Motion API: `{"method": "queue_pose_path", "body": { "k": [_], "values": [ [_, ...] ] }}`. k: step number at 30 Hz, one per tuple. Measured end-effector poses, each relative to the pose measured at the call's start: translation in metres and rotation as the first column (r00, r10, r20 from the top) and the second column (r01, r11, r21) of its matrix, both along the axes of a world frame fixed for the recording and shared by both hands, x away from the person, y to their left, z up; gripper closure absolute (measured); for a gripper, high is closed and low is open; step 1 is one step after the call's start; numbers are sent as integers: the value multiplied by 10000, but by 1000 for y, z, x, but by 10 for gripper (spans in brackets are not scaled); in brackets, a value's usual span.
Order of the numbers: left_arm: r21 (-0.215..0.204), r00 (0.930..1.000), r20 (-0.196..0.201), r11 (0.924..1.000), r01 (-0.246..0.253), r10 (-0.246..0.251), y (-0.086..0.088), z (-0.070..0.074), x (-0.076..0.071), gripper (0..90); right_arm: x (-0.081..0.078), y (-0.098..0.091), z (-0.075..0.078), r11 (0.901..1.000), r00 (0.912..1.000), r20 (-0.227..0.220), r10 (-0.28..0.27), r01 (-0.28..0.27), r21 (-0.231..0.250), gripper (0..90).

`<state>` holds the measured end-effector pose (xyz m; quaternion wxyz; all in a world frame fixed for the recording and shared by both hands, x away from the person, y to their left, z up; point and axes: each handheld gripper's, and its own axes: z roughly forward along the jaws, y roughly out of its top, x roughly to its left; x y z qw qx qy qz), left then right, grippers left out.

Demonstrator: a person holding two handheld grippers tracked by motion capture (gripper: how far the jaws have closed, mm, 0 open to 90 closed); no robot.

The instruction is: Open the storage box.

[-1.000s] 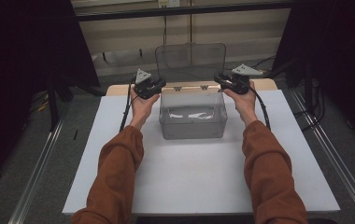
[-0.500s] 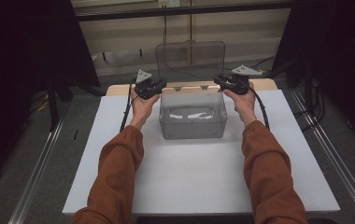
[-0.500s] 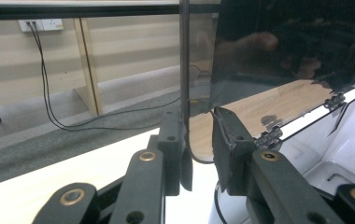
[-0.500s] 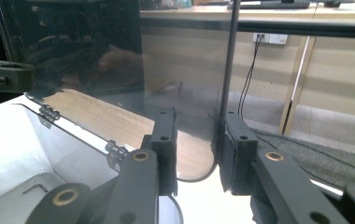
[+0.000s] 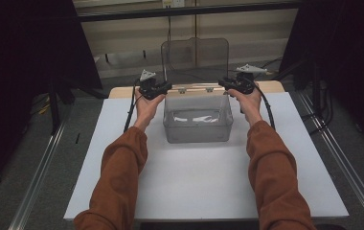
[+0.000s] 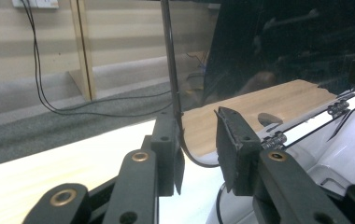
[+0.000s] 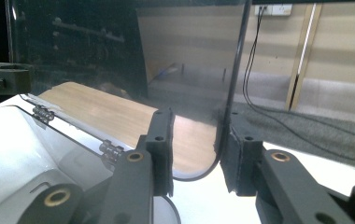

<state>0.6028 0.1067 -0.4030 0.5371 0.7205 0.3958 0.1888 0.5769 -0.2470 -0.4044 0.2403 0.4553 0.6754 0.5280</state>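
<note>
A clear box [image 5: 198, 117] stands on the white worktop [image 5: 204, 182], its lid [image 5: 195, 60] upright. Left of the box, the left tool [image 5: 163, 87] has just been opening, lid edge between its jaws. Right of it, the right tool [image 5: 225, 84] likewise. Grey floor [image 5: 31, 143] surrounds the worktop.

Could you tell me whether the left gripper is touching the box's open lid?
Touching: in the left gripper view, the left gripper has one pad against the lid edge, the other clear.
</note>
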Motion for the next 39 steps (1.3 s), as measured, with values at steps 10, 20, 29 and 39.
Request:
{"method": "queue_pose_path", "body": {
  "k": [10, 20, 29, 39],
  "values": [
    [200, 9988, -495, 9998, 52, -42, -3, 3, 5, 640, 5, 0, 1, 9999, 9977, -674, 5, 3, 119, 631],
    [61, 9951, -989, 10000, 41, -35, -2, 3, 9, 620, 8, 0, 0, 9996, 9950, -999, -31, 59, 279, 609],
    [152, 9917, -1282, 9998, -88, 106, -4, 3, 11, 590, 12, -1, -2, 9984, 9909, -1349, -47, 121, 544, 593],
    [182, 9861, -1647, 9997, -180, 208, -3, 3, 13, 564, 15, -2, -3, 9972, 9833, -1817, -105, 237, 706, 571]
  ]
}}
